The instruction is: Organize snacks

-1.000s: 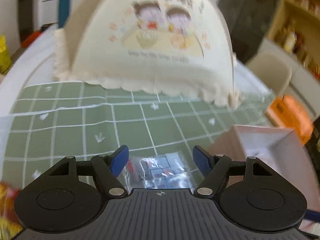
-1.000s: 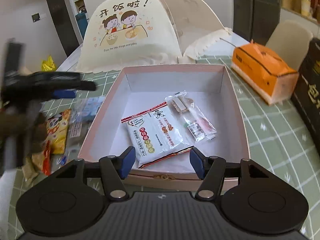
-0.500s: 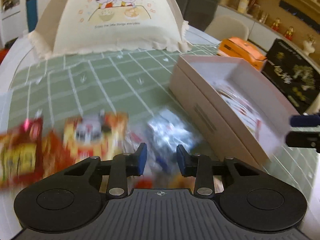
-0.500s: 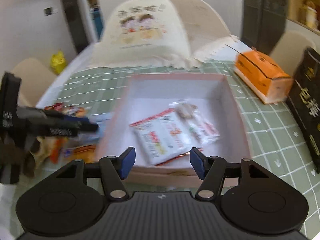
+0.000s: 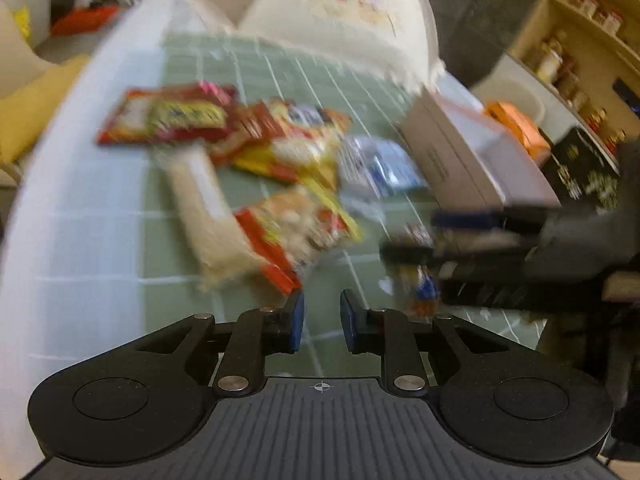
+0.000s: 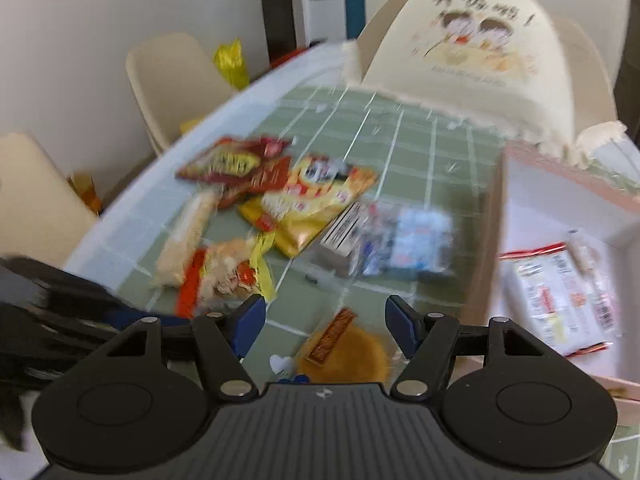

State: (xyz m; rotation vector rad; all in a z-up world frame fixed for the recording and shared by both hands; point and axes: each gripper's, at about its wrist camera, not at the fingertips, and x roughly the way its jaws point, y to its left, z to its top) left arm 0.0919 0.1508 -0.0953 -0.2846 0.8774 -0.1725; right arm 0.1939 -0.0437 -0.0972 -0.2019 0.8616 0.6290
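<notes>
The snacks lie in a loose heap on the green checked tablecloth, left of the pink box. In the heap are a dark red packet farthest back, a yellow and red bag just in front of it, a pale long packet toward the table edge, an orange-red bag nearest the grippers, and a clear blue-white packet just beside the box wall. A round golden cake with a brown label sits directly under the right gripper, whose jaws stand wide and hold nothing. Inside the box lies a white packet with red edging.

The left gripper hovers above the cloth close to the orange-red bag; its jaws are narrow, with a small gap and nothing between them. Both views are blurred, so packet print cannot be read. Behind the heap stands a cream mesh food cover with a cartoon print; an orange tissue box sits beyond the pink box.
</notes>
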